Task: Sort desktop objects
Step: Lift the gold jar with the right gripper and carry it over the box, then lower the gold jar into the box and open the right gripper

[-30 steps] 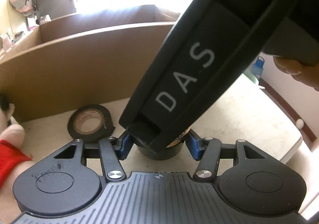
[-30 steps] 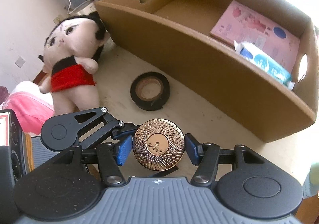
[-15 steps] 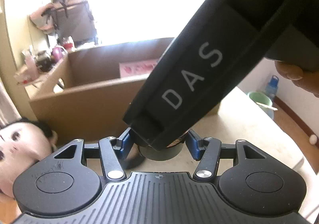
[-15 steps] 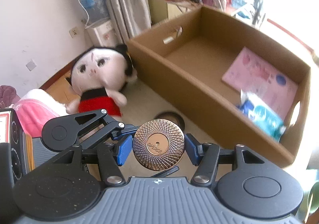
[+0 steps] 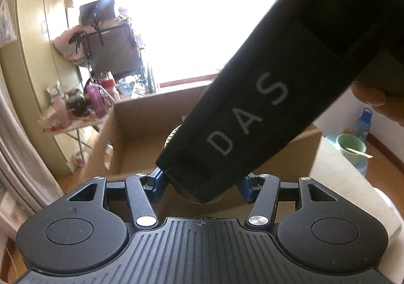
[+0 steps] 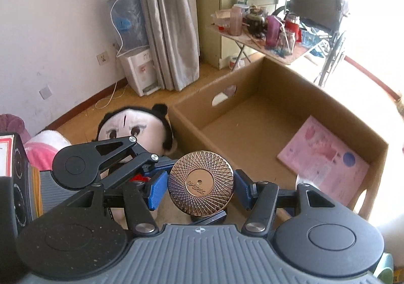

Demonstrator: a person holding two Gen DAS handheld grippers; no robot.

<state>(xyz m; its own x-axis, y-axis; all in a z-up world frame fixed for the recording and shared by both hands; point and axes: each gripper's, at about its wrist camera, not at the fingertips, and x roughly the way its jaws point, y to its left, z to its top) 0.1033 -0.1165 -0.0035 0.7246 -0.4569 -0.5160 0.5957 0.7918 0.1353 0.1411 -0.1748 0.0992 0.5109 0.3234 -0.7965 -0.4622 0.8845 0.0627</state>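
Jar carried over the box

Jar (image 6: pixel 200 183) with a gold lid sits low centre, pinched by both the right gripper (image 6: pixel 200 186) and left gripper (image 5: pixel 202 184). Both have risen: the cardboard box (image 6: pixel 252 117) now lies open beneath, the doll (image 6: pixel 131 129) lower left.
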